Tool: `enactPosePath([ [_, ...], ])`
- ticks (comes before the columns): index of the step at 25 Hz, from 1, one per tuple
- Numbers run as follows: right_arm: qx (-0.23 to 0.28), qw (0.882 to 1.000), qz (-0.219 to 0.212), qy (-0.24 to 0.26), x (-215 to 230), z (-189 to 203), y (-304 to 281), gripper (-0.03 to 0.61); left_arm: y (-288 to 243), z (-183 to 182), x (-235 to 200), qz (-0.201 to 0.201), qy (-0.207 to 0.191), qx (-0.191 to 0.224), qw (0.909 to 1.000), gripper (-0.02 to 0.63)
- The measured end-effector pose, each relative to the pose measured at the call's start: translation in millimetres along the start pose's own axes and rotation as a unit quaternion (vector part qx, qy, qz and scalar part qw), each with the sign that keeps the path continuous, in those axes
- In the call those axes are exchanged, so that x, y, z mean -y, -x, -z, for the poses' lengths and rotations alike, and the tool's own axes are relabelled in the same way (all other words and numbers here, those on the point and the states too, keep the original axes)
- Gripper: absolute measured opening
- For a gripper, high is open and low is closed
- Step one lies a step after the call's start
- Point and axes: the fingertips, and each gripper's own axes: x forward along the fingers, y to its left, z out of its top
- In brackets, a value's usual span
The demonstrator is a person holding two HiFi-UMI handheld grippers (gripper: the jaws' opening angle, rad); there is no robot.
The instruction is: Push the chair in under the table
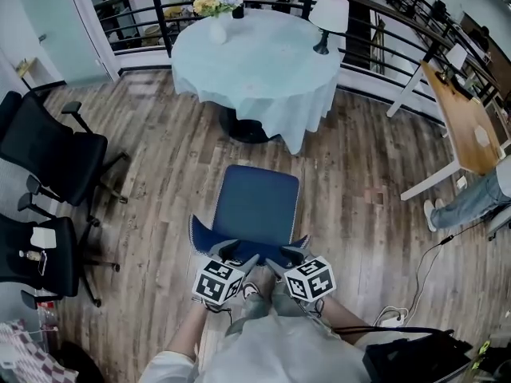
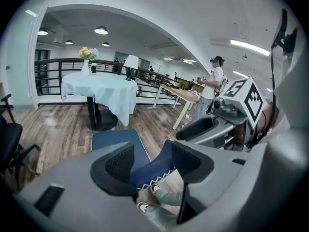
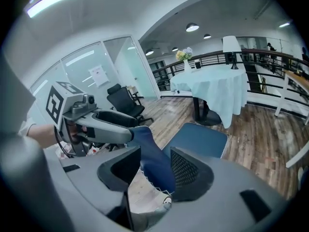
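The blue chair (image 1: 255, 204) stands on the wood floor, its seat facing the round table with the pale cloth (image 1: 255, 62), a gap of floor between them. Its backrest's top edge (image 1: 206, 244) is nearest me. My left gripper (image 1: 238, 255) and right gripper (image 1: 283, 258) sit side by side at that edge, both pointing down and forward. In the left gripper view the backrest (image 2: 153, 170) runs between the open jaws of the left gripper (image 2: 152, 164). In the right gripper view the backrest (image 3: 152, 158) lies between the right gripper's (image 3: 155, 172) open jaws, against the right pad.
Two black office chairs (image 1: 52, 154) (image 1: 40, 254) stand at the left. A wooden desk (image 1: 467, 122) and a person's legs (image 1: 471, 199) are at the right. A railing (image 1: 144, 6) runs behind the table, which carries a lamp (image 1: 329, 14) and flowers (image 1: 217, 5). A cable and power strip (image 1: 391, 319) lie at the lower right.
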Motion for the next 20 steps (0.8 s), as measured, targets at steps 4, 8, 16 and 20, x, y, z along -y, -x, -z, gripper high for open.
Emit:
enactPosePath([
  [4,-0.03,0.999,-0.008,0.02,-3,13,-1,0.193,1,14,6,0.036,-0.053,-0.043,0.9971,0.255],
  [8,-0.071,0.994,-0.014,0.082,-10,28,-7,0.193,0,27,16,0.073,-0.098,-0.084,0.9889,0.255],
  [16,-0.1,0.99,-0.023,0.095,-8,39,-18,0.193,-14,51,4,0.038,-0.141,-0.155,0.9771,0.253],
  [20,-0.101,0.99,-0.037,0.092,-6,37,-22,0.193,-17,50,2,0.037,-0.126,-0.149,0.9801,0.256],
])
